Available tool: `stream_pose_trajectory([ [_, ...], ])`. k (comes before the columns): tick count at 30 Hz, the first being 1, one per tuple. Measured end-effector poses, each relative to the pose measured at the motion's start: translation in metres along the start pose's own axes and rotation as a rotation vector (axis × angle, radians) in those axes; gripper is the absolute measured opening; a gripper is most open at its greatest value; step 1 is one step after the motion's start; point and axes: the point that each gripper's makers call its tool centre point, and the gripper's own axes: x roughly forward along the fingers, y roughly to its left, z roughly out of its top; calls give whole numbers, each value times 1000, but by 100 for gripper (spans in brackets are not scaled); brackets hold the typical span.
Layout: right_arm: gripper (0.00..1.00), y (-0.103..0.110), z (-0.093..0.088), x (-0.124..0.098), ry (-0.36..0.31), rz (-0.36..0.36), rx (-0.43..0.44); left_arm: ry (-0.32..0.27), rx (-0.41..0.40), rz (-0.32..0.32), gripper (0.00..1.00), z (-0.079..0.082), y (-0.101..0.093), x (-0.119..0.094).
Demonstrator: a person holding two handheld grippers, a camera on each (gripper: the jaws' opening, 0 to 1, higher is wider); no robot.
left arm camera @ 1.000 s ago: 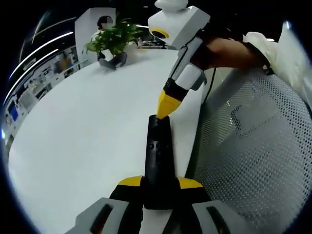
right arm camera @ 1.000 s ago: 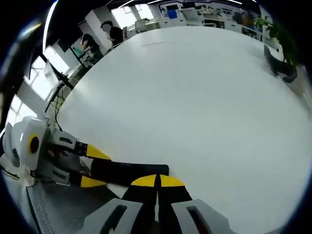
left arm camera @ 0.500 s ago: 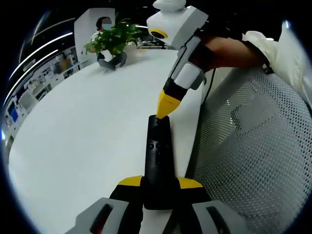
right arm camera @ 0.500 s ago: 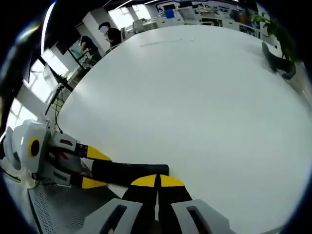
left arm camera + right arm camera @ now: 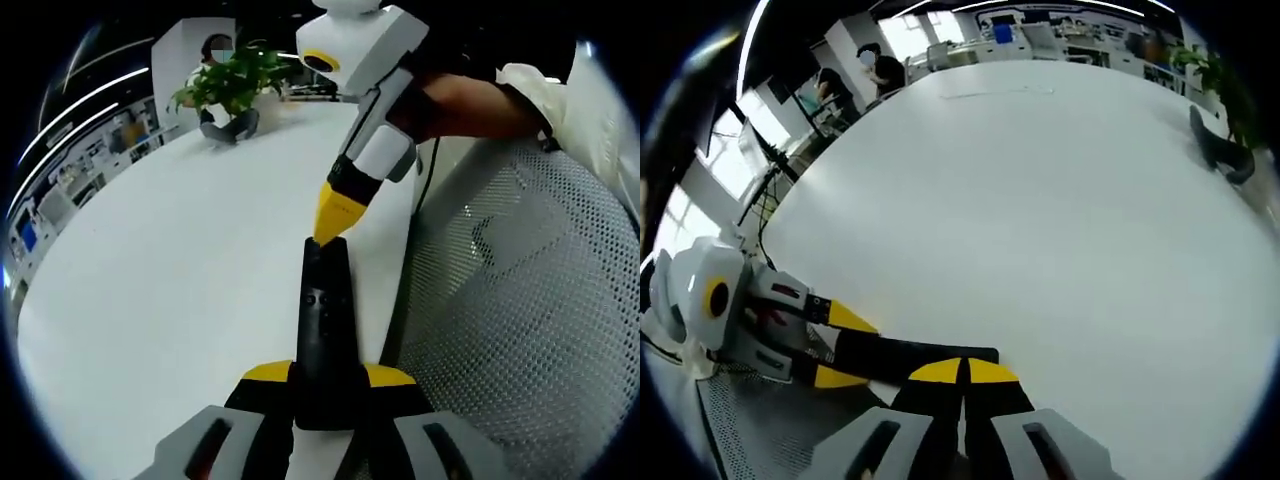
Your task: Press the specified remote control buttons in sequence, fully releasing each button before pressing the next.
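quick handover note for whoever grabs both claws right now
Left claw: shut on the black remote, holding it lengthwise at the white table edge.
Right claw: shut, yellow tip at the remote's far end; contact with a button cannot be told.
A potted plant stands at the table's far side.
Done: remote gripped and steadied.
Left: finish the button sequence, lifting fully off between presses.

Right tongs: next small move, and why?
Probably lift the right tongs straight off before the next press. Their shut yellow tip sits at the far end of the black remote, which the left tongs clamp over the white table. Whether the tip still presses a button is unclear; the task wants a full release.
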Motion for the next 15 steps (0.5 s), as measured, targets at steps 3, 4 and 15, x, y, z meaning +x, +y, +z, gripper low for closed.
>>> stream_pose_trajectory([
  [3, 0, -3, -6, 3, 32, -28, -38, -1, -3, 0, 24, 0, 0, 0],
  [4, 0, -1, -3, 4, 15, -22, -42, -2, -3, 1, 24, 0, 0, 0],
  [15, 0, -2, -4, 3, 14, -20, -31, -3, -2, 2, 24, 0, 0, 0],
])
